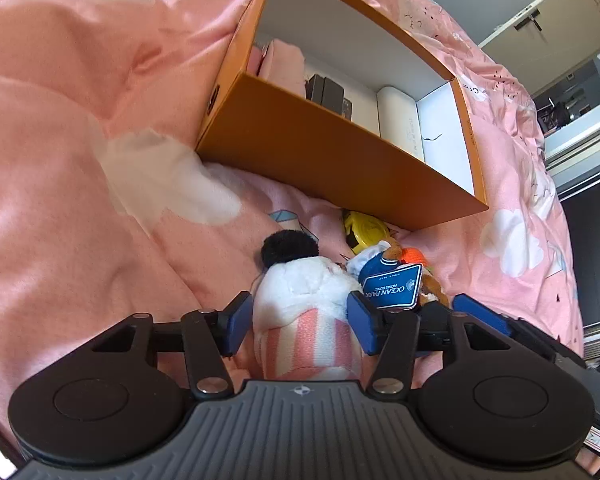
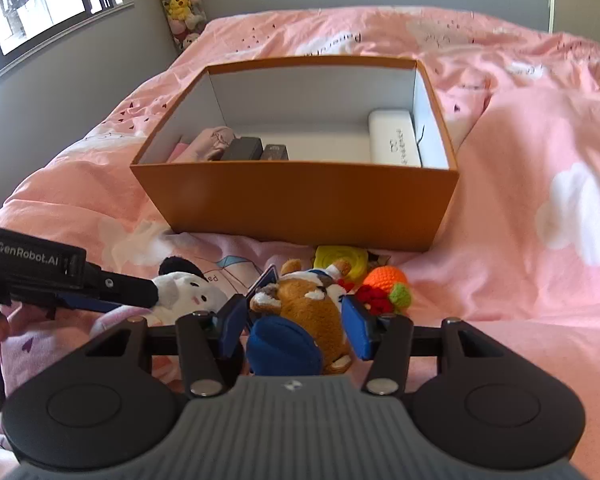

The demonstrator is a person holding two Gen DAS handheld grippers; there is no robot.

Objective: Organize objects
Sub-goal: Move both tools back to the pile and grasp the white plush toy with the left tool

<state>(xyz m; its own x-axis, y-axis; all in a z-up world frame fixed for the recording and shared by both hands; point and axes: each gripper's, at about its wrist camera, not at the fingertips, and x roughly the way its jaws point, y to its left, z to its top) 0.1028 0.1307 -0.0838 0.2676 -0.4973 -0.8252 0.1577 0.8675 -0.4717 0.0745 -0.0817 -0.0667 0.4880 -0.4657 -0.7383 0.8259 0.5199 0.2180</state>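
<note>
An orange box (image 1: pixel 320 148) (image 2: pixel 296 200) stands open on the pink bed. Inside lie pink cloth (image 2: pixel 214 142), dark small boxes (image 2: pixel 256 150) and a white case (image 2: pixel 394 138). My left gripper (image 1: pixel 300 320) has its blue pads on both sides of a white plush with black ears and a pink-striped body (image 1: pixel 304 308) (image 2: pixel 188 292). My right gripper (image 2: pixel 294 326) has its pads around a brown plush in blue clothes (image 2: pixel 304 312) (image 1: pixel 384 264), which carries a blue tag (image 1: pixel 394 286). The right gripper's finger shows in the left wrist view (image 1: pixel 480 316).
A yellow toy (image 2: pixel 340 258) (image 1: pixel 366 232), an orange knitted toy (image 2: pixel 386 278) and a red one (image 2: pixel 374 298) lie in front of the box. A window (image 2: pixel 40 4) and hanging plush toys (image 2: pixel 178 0) are at the far left. A cabinet (image 1: pixel 548 20) stands beyond the bed.
</note>
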